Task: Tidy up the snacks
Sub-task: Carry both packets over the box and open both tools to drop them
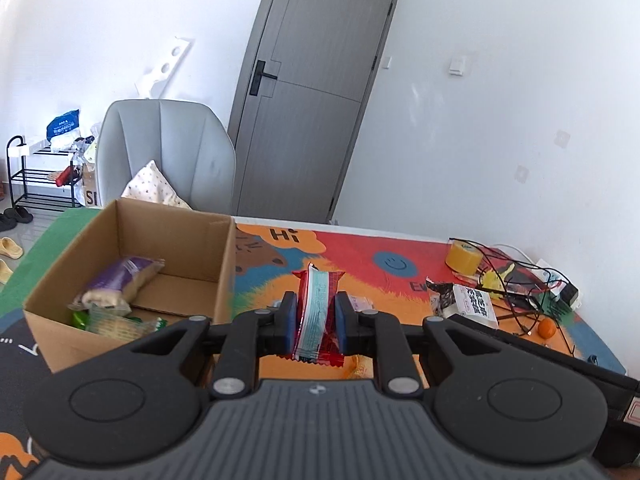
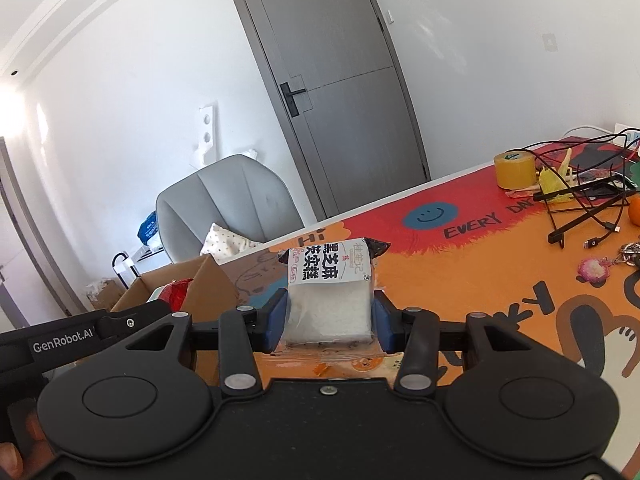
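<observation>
My left gripper (image 1: 316, 320) is shut on a red snack packet (image 1: 318, 312), held upright just right of an open cardboard box (image 1: 192, 240). The box holds a purple-wrapped snack (image 1: 116, 280) and green packets (image 1: 116, 322). My right gripper (image 2: 330, 316) is shut on a white sesame-cake packet (image 2: 330, 300) above the table, with the box (image 2: 208, 284) to its left. That packet also shows in the left wrist view (image 1: 466, 304). The red packet's end (image 2: 178, 292) and the left gripper's body show at the left of the right wrist view.
A colourful mat (image 1: 380, 256) covers the table. At the far right lie a yellow tape roll (image 1: 464, 258), tangled black cables (image 1: 516, 280) and an orange fruit (image 1: 546, 328). A keychain (image 2: 594, 270) lies on the mat. A grey chair (image 1: 168, 148) stands behind the box.
</observation>
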Available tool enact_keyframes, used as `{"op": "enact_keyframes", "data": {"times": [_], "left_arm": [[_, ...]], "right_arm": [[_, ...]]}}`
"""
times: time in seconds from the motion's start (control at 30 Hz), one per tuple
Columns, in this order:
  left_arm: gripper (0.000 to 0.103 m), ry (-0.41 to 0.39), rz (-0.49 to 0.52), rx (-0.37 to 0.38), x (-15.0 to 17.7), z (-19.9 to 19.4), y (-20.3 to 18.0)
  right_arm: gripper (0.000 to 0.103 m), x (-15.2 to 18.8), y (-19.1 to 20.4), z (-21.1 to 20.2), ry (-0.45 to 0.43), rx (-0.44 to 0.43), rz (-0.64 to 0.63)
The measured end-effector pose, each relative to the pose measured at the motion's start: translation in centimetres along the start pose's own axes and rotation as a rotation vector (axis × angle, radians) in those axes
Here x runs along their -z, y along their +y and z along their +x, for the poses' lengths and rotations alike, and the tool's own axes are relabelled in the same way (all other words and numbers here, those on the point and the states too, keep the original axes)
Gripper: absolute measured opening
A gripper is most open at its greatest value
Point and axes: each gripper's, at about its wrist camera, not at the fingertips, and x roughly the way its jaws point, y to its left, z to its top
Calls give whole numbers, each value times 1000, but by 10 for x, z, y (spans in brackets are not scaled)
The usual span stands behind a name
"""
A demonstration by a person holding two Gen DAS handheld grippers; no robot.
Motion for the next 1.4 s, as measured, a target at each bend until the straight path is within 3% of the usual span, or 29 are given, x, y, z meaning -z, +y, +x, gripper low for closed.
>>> {"op": "enact_keyframes", "data": {"times": [0.7,1.4], "left_arm": [[19,-102,-87,-92,-27,-35,65],[19,-32,-138,-146,-39,17,115]], "right_arm": [[45,-9,65,11,-11,-114,-54],[45,-12,109,74,65,-178,-91]]}}
